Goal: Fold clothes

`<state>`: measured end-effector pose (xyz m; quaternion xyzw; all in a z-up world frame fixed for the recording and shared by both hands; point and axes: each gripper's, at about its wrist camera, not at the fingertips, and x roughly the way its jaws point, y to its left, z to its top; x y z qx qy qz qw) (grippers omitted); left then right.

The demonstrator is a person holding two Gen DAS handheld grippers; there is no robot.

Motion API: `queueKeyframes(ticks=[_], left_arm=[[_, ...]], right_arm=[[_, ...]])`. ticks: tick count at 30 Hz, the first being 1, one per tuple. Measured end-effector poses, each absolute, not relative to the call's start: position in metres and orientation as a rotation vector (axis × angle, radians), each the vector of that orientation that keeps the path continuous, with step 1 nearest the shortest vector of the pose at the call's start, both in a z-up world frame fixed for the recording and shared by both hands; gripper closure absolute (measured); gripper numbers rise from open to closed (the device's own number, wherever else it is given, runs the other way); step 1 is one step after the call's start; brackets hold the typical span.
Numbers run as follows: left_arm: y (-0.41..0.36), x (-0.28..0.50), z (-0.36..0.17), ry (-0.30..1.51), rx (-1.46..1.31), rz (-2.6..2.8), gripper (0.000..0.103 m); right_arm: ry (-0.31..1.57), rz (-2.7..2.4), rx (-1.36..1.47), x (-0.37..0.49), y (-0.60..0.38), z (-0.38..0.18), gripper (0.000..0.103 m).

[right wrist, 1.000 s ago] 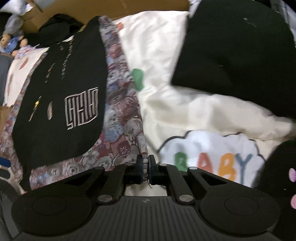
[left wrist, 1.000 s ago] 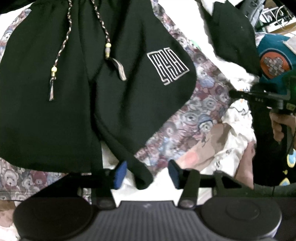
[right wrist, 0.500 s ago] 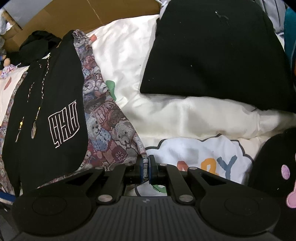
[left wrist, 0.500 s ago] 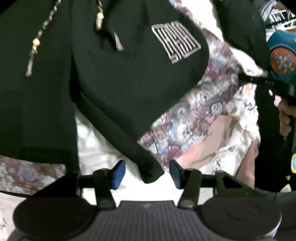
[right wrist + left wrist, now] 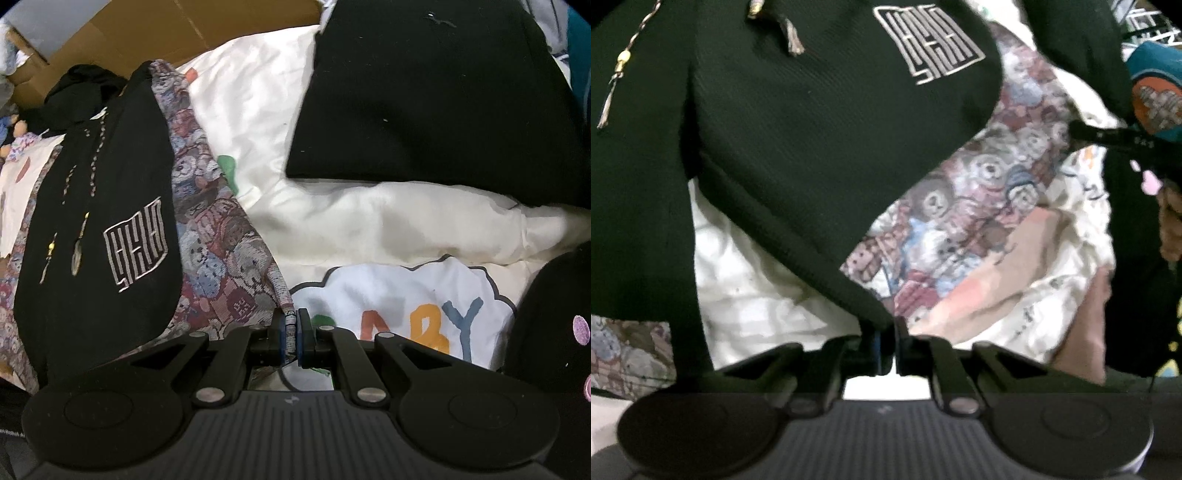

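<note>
A black hoodie (image 5: 812, 140) with a white maze-like emblem (image 5: 929, 38) lies spread over a bear-patterned blanket (image 5: 979, 206) on a bed heaped with clothes. The left tool (image 5: 886, 345) has its jaws pinched tight on the tip of the hoodie's sleeve cuff, the sleeve running up and away from it toward the garment's body. The right tool (image 5: 291, 334) is clamped on the woven edge of the bear blanket, with the hoodie lying off to its left. Judging by that, the left hand is the nearer one to carry the sleeve across the chest.
</note>
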<state>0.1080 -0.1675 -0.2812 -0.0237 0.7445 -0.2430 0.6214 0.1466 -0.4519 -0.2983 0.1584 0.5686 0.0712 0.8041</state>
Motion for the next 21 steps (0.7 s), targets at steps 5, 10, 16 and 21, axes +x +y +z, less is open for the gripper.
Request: queueKeyframes(ticks=[5,10,16,21], left_arm=[[-0.147,0.118,-0.248,1.681,-0.152,-0.609,0.098],[-0.136,0.122,-0.230,1.676,-0.192,-0.626,0.098],[-0.135,0.118,-0.233,1.693,-0.181,-0.636,0.096],[-0.144,0.113,-0.257,1.755,-0.099,-0.587,0.074]], right_arm=[[1.196,0.183,0.330,0.152,-0.455,-0.275,0.097],[1.210,0.200,0.297,0.157,-0.455,-0.250,0.097],[1.250,0.193,0.268,0.158,-0.458,-0.238,0.097],[1.264,0.169,0.239,0.152,-0.458,-0.252,0.096]])
